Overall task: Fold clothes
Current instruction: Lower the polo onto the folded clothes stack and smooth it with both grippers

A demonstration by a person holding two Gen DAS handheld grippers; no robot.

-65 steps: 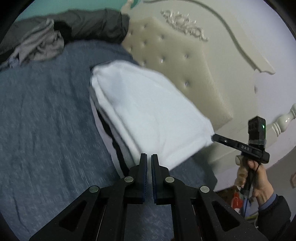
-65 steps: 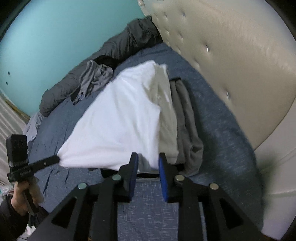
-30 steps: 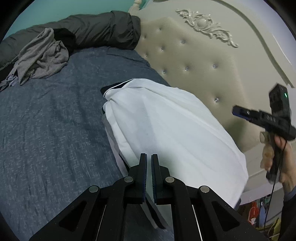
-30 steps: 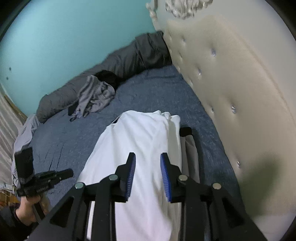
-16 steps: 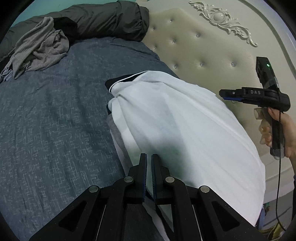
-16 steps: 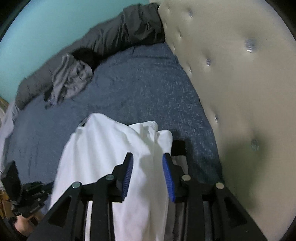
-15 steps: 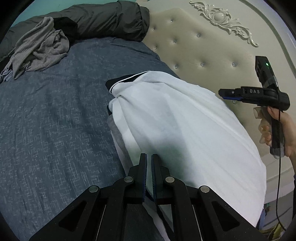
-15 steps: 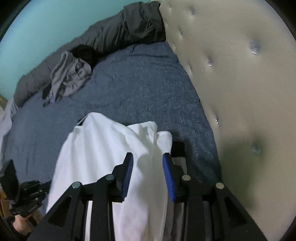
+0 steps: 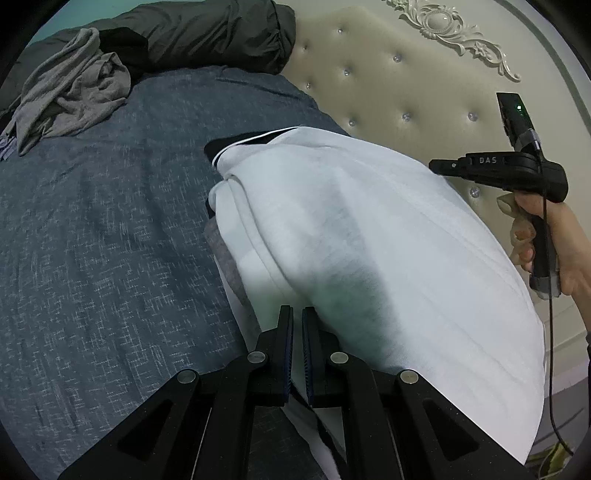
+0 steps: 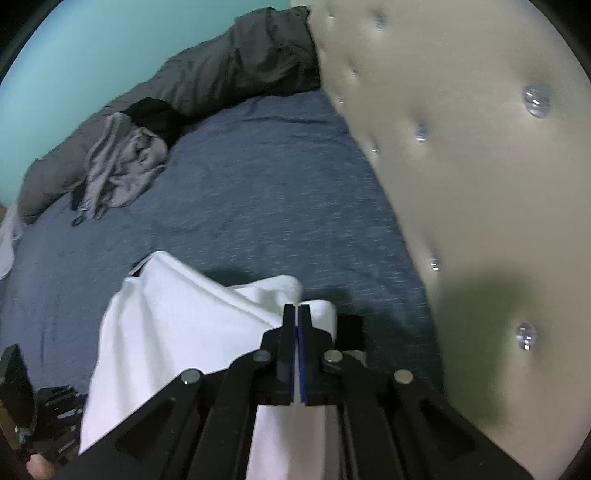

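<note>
A white garment (image 9: 369, 240) lies spread over a pile of folded clothes on the blue bed cover (image 9: 92, 221). My left gripper (image 9: 297, 317) is shut at the garment's near edge, with white cloth showing between its fingers. My right gripper (image 10: 298, 314) is shut on a bunched fold of the white garment (image 10: 177, 332) at its far end. In the left wrist view the right gripper (image 9: 434, 165) is held by a hand just over the garment's headboard side. A black piece with white trim (image 9: 236, 142) and a grey piece (image 9: 225, 251) peek out underneath.
The tufted cream headboard (image 10: 461, 184) stands close on the right. A crumpled grey garment (image 9: 70, 99) and a rolled dark duvet (image 9: 207, 33) lie at the far end of the bed. Bare blue cover (image 10: 277, 184) stretches between them and the pile.
My right gripper, open half a second ago, has shut on the white garment's fold. The left gripper has stayed shut and hardly moved.
</note>
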